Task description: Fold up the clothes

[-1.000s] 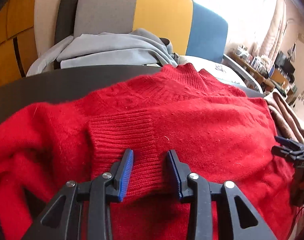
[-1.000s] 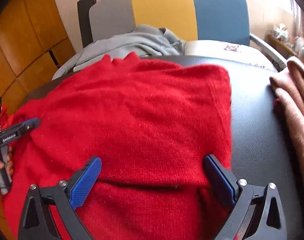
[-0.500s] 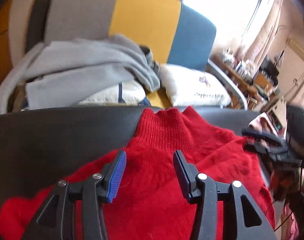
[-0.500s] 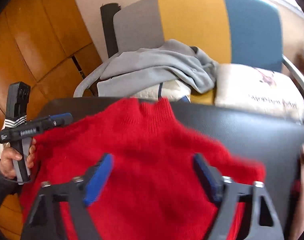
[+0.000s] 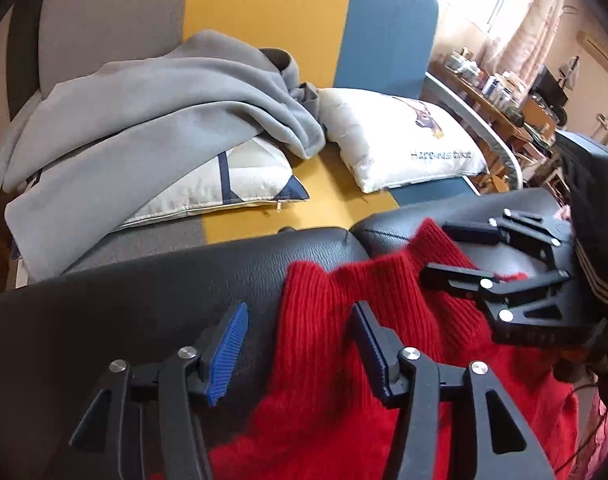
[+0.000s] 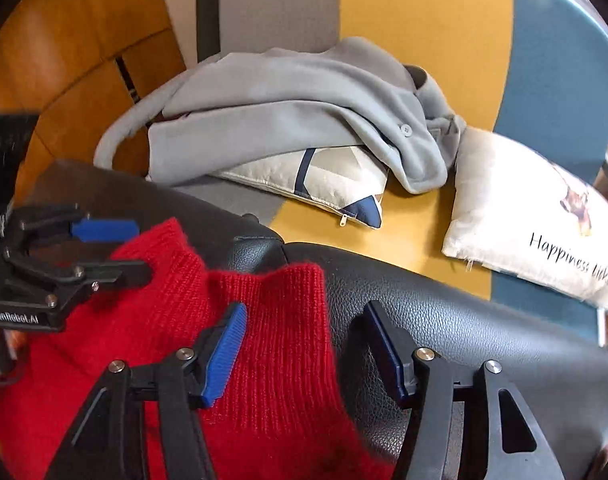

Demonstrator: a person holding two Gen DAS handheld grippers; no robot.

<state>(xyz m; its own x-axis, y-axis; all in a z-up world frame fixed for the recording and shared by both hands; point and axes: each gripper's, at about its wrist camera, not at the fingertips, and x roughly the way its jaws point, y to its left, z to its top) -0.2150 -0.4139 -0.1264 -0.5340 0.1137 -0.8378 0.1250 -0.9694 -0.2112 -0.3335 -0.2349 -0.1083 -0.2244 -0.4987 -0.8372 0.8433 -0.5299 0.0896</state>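
Note:
A red knit sweater (image 5: 444,400) lies on a black leather surface (image 5: 144,300), its ribbed collar (image 5: 344,292) toward the far edge. My left gripper (image 5: 298,350) hovers over the collar's left side; its jaws are closing, the collar's edge lies between them, and the pads stand apart from it. My right gripper (image 6: 304,350) is over the collar's (image 6: 288,300) right side, jaws closing, cloth edge between them but not pinched. Each gripper shows in the other's view: the right gripper (image 5: 436,249) and the left gripper (image 6: 142,249) both flank the collar.
Beyond the leather surface stands a grey, yellow and blue chair (image 5: 264,8) with a grey hoodie (image 5: 144,120) over a patterned cushion (image 5: 240,184) and a white printed pillow (image 5: 404,136). A cluttered shelf (image 5: 496,92) is far right; wood panelling (image 6: 64,60) is on the left.
Both grippers moved from the sweater's body up to its collar at the far edge. The right jaws narrowed markedly. The chair and hoodie now fill the upper views.

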